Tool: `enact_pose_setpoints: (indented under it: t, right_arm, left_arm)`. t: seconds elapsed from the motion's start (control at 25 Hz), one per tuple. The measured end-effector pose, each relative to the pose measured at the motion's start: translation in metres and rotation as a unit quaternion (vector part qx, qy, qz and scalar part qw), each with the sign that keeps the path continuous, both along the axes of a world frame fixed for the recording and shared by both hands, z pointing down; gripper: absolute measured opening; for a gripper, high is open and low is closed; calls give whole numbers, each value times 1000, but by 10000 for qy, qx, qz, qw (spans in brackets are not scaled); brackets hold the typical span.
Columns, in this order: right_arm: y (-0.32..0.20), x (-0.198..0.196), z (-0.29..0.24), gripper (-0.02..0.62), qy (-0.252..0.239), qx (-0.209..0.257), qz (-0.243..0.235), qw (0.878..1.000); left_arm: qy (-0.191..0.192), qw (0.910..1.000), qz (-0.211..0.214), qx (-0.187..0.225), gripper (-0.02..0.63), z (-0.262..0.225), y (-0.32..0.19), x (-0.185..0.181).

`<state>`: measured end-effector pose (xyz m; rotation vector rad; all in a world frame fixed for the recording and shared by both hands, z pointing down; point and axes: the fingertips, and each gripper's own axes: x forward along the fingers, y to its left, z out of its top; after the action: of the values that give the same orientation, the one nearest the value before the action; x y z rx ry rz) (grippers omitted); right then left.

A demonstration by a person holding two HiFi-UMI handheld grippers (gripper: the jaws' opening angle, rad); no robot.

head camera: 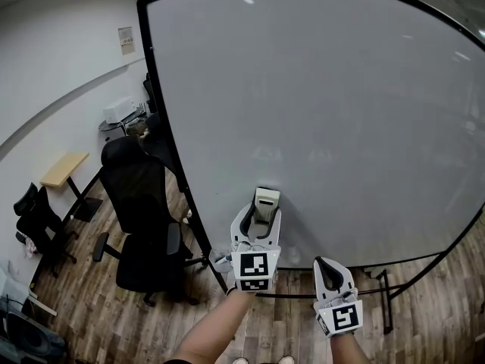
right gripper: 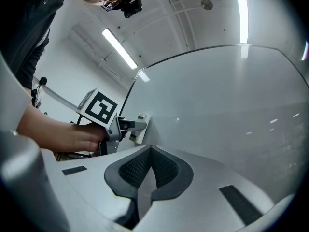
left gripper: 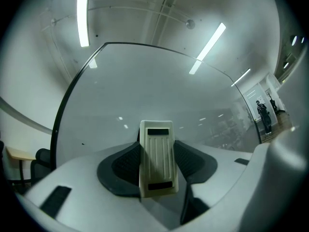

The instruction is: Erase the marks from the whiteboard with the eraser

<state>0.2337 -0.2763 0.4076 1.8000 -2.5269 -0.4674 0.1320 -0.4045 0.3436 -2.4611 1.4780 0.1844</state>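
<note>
A large whiteboard (head camera: 326, 112) fills the head view; I see no marks on its surface. My left gripper (head camera: 261, 214) is shut on a cream eraser (head camera: 265, 202), which rests against the board's lower part. In the left gripper view the eraser (left gripper: 157, 158) stands upright between the dark pads, facing the whiteboard (left gripper: 159, 91). My right gripper (head camera: 328, 271) hangs lower and to the right, shut with nothing in it. In the right gripper view its pads (right gripper: 145, 170) meet, and the left gripper (right gripper: 123, 124) with the eraser (right gripper: 141, 127) shows at the left against the whiteboard (right gripper: 227, 105).
A black office chair (head camera: 140, 211) stands left of the board, on a wooden floor. A second chair (head camera: 34, 222) and a small wooden table (head camera: 64, 169) sit by the left wall. The board's black stand legs (head camera: 383, 290) reach out at the lower right.
</note>
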Motion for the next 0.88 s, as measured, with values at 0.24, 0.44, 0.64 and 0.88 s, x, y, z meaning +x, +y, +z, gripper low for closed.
enact_pose_setpoints:
  t: [0.24,0.44,0.64,0.88]
  right_arm:
    - [3,36,-13,20,-92,159,396,9990]
    - [7,51,-17,20,-113,224,569,9981]
    - [12,51,-18,20,-103,220,572,9981]
    - [13,37,-16,20,-108,189,463,9987]
  left_arm:
    - [-176,9994,304,-31,239,8,9,30]
    - [-288,9983,497,-66,241,14,14,48]
    - [-304,9977,601,-95,241,16,19,55]
    - [-188,9975,679,-93,239,14,29,45]
